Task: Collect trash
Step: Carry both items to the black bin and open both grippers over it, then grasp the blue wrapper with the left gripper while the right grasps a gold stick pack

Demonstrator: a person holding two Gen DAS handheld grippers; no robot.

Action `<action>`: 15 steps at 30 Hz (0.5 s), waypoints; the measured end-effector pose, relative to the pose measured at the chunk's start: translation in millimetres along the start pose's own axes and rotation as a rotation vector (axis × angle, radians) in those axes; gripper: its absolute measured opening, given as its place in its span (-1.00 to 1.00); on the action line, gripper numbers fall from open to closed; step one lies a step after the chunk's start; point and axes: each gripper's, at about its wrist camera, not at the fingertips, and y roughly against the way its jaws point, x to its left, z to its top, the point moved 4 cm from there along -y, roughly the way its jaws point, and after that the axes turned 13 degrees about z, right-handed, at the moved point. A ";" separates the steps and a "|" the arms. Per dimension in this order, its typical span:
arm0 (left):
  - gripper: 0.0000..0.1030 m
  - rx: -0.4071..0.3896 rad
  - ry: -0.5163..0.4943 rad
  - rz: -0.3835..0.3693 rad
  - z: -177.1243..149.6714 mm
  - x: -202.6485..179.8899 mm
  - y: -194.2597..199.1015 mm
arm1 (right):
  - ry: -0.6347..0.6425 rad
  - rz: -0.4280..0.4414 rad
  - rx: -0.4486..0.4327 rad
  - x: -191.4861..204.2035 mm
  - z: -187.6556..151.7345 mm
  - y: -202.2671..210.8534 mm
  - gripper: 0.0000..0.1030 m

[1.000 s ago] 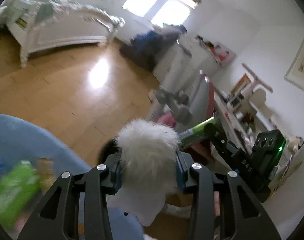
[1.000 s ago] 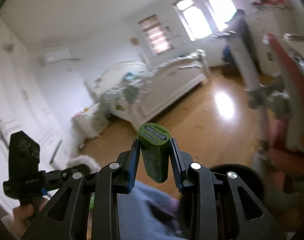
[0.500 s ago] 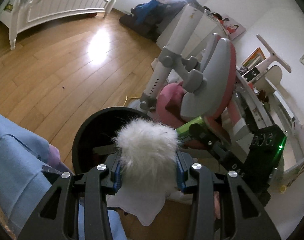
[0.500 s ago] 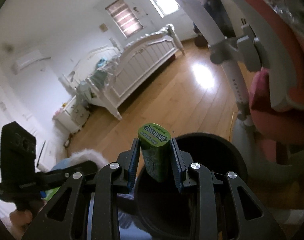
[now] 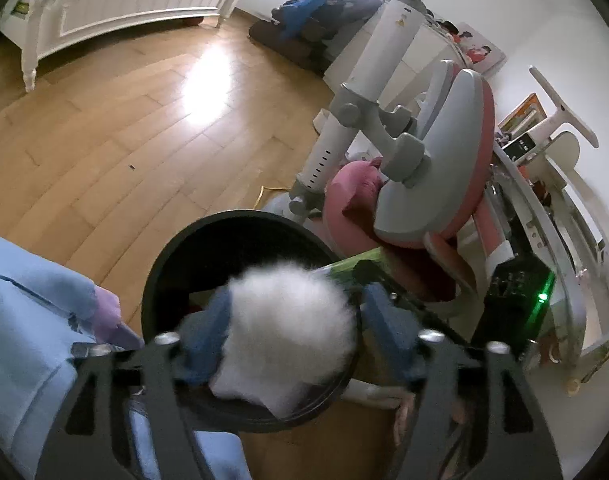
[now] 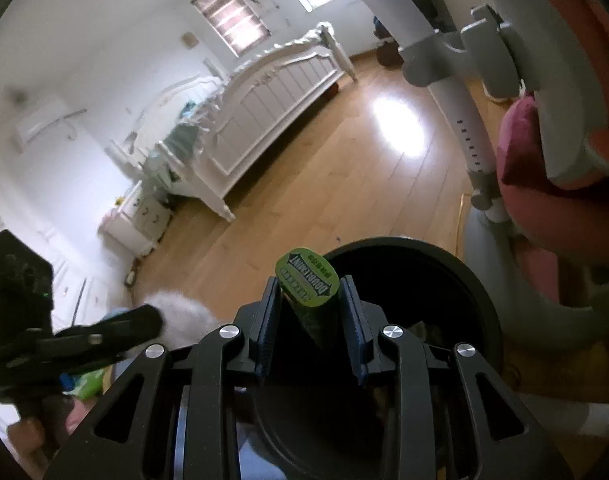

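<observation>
A black round trash bin [image 5: 156, 280] stands on the wood floor right under both grippers. My left gripper [image 5: 296, 332] hangs over its mouth with the jaws opening wide. A white fluffy ball [image 5: 288, 320] lies loose between them, with a clear gap on its right side. In the right wrist view my right gripper [image 6: 310, 320] sits above the bin [image 6: 468, 276], its jaws opening. A green gum canister [image 6: 308, 280] stands tilted between the pads, with gaps beside it. The canister's end [image 5: 356, 260] also shows past the ball in the left wrist view.
A pink and grey chair [image 5: 444, 168] stands close behind the bin on the right. A person's light blue trouser leg [image 5: 28, 320] borders the bin on the left. A white bed [image 5: 124, 4] stands far across the floor. A desk [image 5: 544, 220] runs along the right wall.
Both grippers have sunk toward the bin. The left jaws have spread wide off the fluffy ball. The right jaws have parted a little and the green canister now leans.
</observation>
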 end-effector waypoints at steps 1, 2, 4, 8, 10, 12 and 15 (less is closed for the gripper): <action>0.64 -0.008 0.003 0.002 0.5 0.9 4.5 | -0.005 -0.005 -0.011 0.5 0.0 1.1 -0.05; 0.65 -0.015 0.004 0.003 0.7 1.5 9.2 | -0.008 -0.007 -0.024 1.7 0.5 3.2 0.12; 0.65 -0.018 0.005 0.004 0.4 3.1 19.7 | -0.016 0.003 -0.041 5.0 0.0 7.6 0.28; 0.65 -0.051 0.013 -0.009 -5.1 11.8 59.1 | -0.018 0.022 -0.044 18.6 -3.8 13.3 0.28; 0.65 -0.076 0.014 0.002 -9.1 20.3 82.2 | 0.004 0.039 -0.032 35.4 -8.0 13.3 0.28; 0.65 -0.099 0.028 0.019 -15.4 37.9 109.6 | 0.029 0.055 -0.016 53.2 -13.2 10.4 0.28; 0.65 -0.142 0.091 0.056 -25.6 82.0 149.4 | 0.083 0.099 0.037 90.7 -23.6 -2.2 0.28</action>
